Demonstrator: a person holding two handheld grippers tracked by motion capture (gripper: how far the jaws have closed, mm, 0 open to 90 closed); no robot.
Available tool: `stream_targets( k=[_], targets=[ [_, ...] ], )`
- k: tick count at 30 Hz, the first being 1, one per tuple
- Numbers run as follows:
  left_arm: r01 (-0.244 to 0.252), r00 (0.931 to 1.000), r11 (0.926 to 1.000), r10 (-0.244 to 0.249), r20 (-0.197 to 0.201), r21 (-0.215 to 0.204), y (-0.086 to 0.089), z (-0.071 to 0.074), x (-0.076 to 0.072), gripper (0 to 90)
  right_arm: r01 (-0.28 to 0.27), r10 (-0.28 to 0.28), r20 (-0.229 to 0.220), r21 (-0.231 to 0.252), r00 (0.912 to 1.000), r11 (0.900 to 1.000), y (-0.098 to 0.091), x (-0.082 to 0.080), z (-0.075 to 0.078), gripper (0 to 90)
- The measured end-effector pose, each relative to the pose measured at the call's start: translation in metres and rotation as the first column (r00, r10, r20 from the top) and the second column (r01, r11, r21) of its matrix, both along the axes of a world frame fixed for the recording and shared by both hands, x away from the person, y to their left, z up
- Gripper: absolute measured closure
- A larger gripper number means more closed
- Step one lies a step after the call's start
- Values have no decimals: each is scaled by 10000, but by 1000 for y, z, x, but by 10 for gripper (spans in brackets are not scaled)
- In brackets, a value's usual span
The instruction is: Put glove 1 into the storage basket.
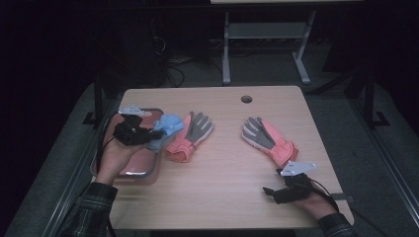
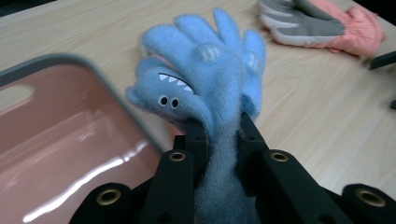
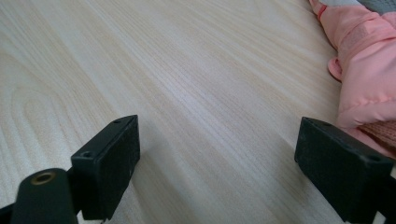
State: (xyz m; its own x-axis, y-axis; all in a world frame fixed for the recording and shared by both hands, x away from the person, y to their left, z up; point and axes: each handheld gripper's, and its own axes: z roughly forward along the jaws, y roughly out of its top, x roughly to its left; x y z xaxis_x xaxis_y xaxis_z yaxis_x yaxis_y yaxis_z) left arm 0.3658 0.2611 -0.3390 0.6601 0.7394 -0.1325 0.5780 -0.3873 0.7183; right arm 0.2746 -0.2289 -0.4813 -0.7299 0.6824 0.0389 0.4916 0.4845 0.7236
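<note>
Right gripper (image 1: 269,191) low on table (image 1: 222,197), jaws wide, nothing between. Left gripper (image 2: 219,133) clamped on blue glove (image 2: 205,79) cuff, glove raised over pink tray (image 2: 60,140) edge. Two pink gloves (image 1: 190,136) beyond.

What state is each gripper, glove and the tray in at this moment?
Left gripper: shut on the blue glove.
Blue glove: held by its cuff, over the tray's edge.
Right gripper: open, nothing between the jaws.
Two pink gloves: lying flat on the table.
Tray: holds nothing.
</note>
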Motion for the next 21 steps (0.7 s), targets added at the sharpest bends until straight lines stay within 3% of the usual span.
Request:
stream_targets(
  k=[11,17,21],
  targets=[
    [-1101,9936,9939,1101,-238,-11,44,-14,0,794,-2,2,2,-12,10000,10000,0,0,0,138],
    [-1809,9807,9831,1824,-700,272,67,-34,2,791,20,-20,-4,-13,10000,10000,0,0,0,138],
    [-2040,9726,9774,2087,-1021,550,74,-46,7,783,41,-41,-20,-10,10000,10000,0,0,0,138]
  ],
)
